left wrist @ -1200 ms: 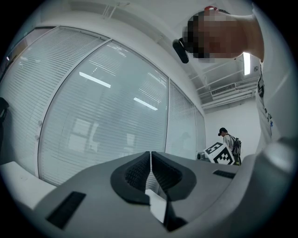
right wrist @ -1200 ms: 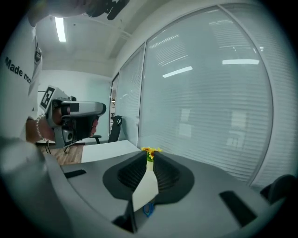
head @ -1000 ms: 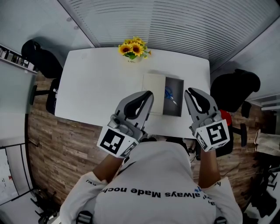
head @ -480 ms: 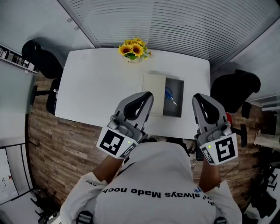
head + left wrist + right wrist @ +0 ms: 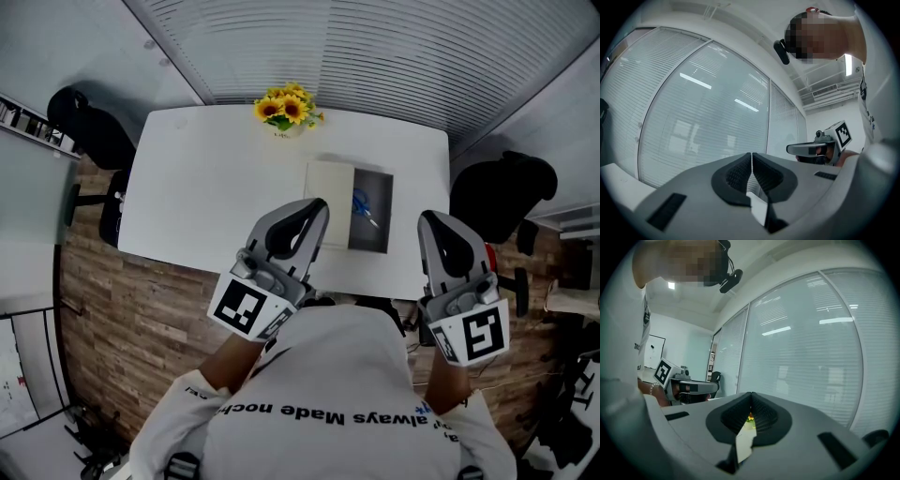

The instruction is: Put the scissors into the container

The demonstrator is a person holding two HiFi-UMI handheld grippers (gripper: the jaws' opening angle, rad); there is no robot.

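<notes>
Blue-handled scissors (image 5: 363, 202) lie inside the dark rectangular container (image 5: 373, 240) on the white table (image 5: 206, 187). A cream lid or board (image 5: 330, 187) lies against the container's left side. My left gripper (image 5: 317, 204) hovers over the table's near edge, left of the container, jaws shut and empty (image 5: 751, 159). My right gripper (image 5: 434, 221) is held up to the right of the container, off the table's corner. Its jaws have just been closing and now stand shut with nothing between them (image 5: 751, 399).
A pot of sunflowers (image 5: 286, 105) stands at the table's far edge. Black office chairs sit at the left (image 5: 89, 127) and right (image 5: 502, 192) of the table. Glass walls with blinds enclose the room. The floor below is wood planking.
My right gripper has moved right and towards me, away from the container, and its jaws have closed. The left gripper and the scissors have not moved.
</notes>
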